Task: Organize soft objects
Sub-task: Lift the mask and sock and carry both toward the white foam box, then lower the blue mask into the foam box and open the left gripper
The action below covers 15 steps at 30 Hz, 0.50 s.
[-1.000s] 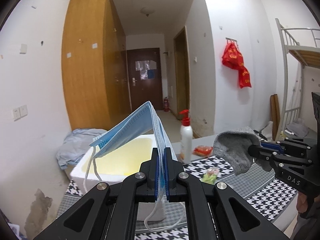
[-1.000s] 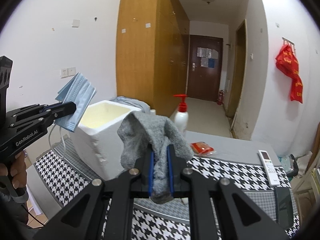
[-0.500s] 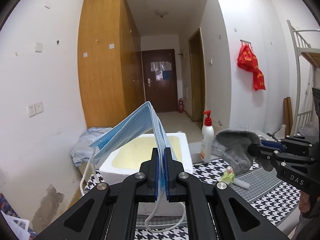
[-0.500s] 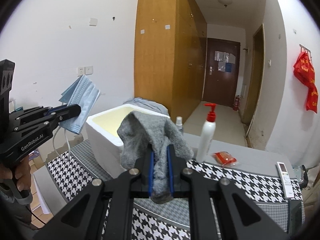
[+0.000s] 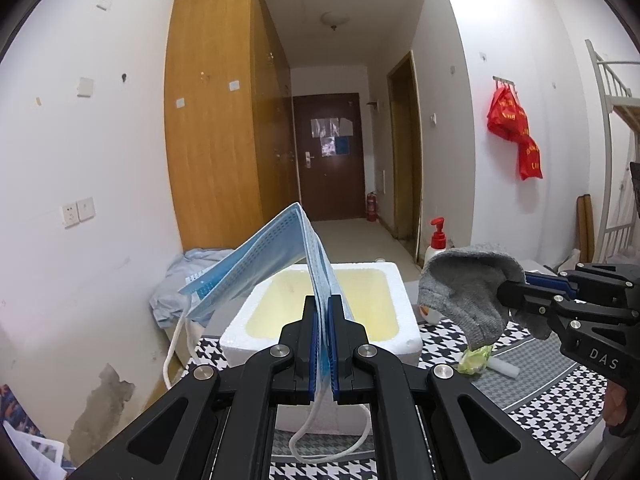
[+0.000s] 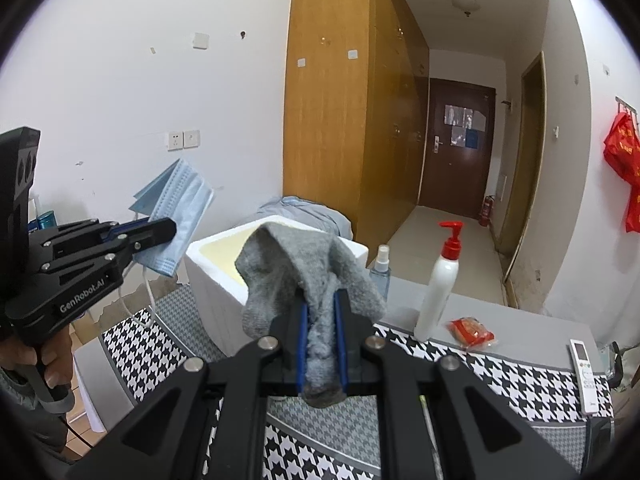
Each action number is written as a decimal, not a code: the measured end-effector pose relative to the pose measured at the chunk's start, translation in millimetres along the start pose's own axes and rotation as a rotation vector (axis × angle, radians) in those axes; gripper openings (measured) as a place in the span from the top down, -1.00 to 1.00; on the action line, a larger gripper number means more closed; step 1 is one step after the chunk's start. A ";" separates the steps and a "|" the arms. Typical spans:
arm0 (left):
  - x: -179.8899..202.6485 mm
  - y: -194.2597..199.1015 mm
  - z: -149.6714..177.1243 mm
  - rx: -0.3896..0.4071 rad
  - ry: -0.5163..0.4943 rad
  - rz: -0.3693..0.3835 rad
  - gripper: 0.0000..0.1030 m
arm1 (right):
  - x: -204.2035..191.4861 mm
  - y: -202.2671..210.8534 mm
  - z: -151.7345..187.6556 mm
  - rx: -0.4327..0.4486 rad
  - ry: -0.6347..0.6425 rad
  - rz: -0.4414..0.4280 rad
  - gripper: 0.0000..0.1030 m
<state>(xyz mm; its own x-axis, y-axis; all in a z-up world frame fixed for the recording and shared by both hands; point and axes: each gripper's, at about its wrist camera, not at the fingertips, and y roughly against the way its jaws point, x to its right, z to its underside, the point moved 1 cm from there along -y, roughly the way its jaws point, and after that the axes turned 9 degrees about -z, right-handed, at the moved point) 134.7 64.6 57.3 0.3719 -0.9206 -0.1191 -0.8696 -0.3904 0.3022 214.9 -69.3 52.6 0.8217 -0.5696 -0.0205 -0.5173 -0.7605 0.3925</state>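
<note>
Pinching a pale blue face mask [image 5: 256,264], the left tool [image 5: 324,344] has its fingers drawn narrow on the mask's lower edge, so the pleated sheet stands up in a folded tent shape above the tips. White elastic ear loops [image 5: 332,436] dangle below the fingers and off the mask's left side. From the right wrist view the same mask [image 6: 176,216] fans out upward from the left tool [image 6: 156,234], held in the air to the left of the foam box.

The right tool [image 6: 320,344] is closed tight on a grey knitted sock [image 6: 304,272]. The sock is fuzzy and slack; its body flops over the fingertips in rounded folds, and a short dark end pokes out beneath the fingers. In the left wrist view the sock [image 5: 468,292] droops from the right tool [image 5: 516,292] in the air beside the box's right edge.

Between and just beyond the two tools stands a white foam box [image 5: 400,344] with a yellowish inside, open at the top, on a table covered by a black-and-white houndstooth cloth [image 6: 500,376]. A white pump bottle with a red head [image 6: 440,280], a small clear spray bottle [image 6: 380,272], a red packet [image 6: 472,332] and a white remote [image 6: 584,372] sit on the table to the right of the box.
</note>
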 end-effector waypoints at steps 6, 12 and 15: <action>0.8 -9.8 -2.9 -0.002 0.009 0.030 0.90 | 2.0 -4.3 -3.2 -0.001 -0.005 0.021 0.70; 6.2 -27.6 -7.0 -0.016 0.014 0.052 0.90 | 11.6 -6.5 -5.1 0.000 -0.017 0.063 0.70; 8.6 -39.7 -8.5 -0.038 0.015 0.071 0.90 | 17.3 -8.0 -4.8 -0.005 -0.028 0.082 0.70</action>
<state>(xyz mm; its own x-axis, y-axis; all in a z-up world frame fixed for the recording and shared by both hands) 175.2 72.2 52.3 0.3149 -0.9456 -0.0817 -0.8812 -0.3233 0.3450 234.4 -71.5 53.5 0.7696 -0.6384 -0.0134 -0.5814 -0.7093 0.3987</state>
